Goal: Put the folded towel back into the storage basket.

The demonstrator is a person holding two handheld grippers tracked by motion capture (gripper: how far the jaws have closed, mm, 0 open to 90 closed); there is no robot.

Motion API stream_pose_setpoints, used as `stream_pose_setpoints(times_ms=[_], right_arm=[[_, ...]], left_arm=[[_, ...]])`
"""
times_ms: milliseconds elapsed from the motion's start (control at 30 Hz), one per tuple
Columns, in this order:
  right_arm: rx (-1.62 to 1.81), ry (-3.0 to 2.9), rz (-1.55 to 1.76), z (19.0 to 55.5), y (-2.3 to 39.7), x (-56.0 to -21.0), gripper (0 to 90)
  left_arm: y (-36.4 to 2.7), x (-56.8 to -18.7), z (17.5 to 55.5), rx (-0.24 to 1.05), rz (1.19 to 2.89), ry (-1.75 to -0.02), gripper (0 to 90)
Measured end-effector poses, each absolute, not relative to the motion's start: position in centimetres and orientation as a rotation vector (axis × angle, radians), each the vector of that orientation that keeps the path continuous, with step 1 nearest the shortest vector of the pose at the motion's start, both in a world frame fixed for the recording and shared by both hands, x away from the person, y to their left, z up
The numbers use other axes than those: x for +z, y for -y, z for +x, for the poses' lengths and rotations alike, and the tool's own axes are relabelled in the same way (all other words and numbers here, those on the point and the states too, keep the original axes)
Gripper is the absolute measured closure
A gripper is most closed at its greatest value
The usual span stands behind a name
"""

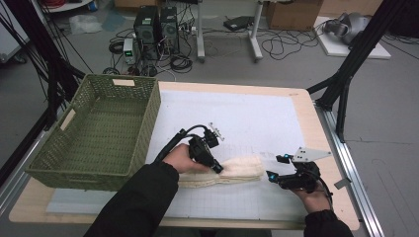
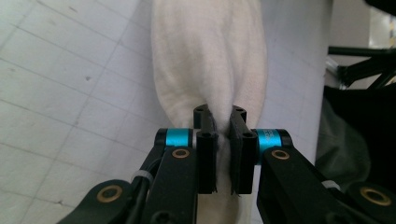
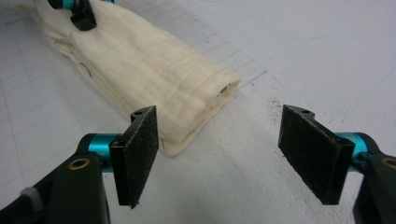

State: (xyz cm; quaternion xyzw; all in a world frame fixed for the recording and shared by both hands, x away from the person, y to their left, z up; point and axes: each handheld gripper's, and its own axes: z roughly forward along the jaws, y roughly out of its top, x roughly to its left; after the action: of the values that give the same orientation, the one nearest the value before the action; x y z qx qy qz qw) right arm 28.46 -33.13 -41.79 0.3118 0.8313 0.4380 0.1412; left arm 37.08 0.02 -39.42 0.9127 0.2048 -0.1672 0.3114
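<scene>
A folded cream cloth (image 1: 243, 168) lies on the white grid mat near the table's front edge. My left gripper (image 1: 217, 169) is shut on its left part; in the left gripper view the jaws (image 2: 223, 135) pinch a ridge of the cloth (image 2: 210, 60) between them. My right gripper (image 1: 273, 167) stands open just off the cloth's right end. In the right gripper view its wide-apart pads (image 3: 219, 121) have nothing between them. The cloth's folded end (image 3: 154, 65) lies just beyond the left pad, and the left gripper (image 3: 81, 14) sits at the far end.
A green woven basket (image 1: 152, 116), with nothing in it, stands on the left of the table. The white grid mat (image 1: 247, 118) covers the middle and back of the wooden tabletop. Black frame posts rise at both sides. Computers and cables lie on the floor beyond.
</scene>
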Motion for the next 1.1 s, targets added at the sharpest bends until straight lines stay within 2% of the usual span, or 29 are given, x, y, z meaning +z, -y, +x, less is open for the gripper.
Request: stream_pose_setpoints(times_ms=[167, 733, 1100], right_arm=[[1.296, -2.381, 0.937, 28.6, 33.5, -41.8, 21.7], [1.295, -2.372, 0.932, 28.6, 33.6, -41.8, 20.7], [1.295, -2.368, 0.929, 28.7, 33.6, -41.8, 19.6]], left_arm=[[-1.0, -38.4, 37.3, -0.467, 2.35, -0.567, 83.1], [-3.2, -35.7, 36.6, -0.559, 2.204, -0.59, 83.0], [-5.2, -34.2, 36.5, -0.557, 2.117, -0.629, 83.0]])
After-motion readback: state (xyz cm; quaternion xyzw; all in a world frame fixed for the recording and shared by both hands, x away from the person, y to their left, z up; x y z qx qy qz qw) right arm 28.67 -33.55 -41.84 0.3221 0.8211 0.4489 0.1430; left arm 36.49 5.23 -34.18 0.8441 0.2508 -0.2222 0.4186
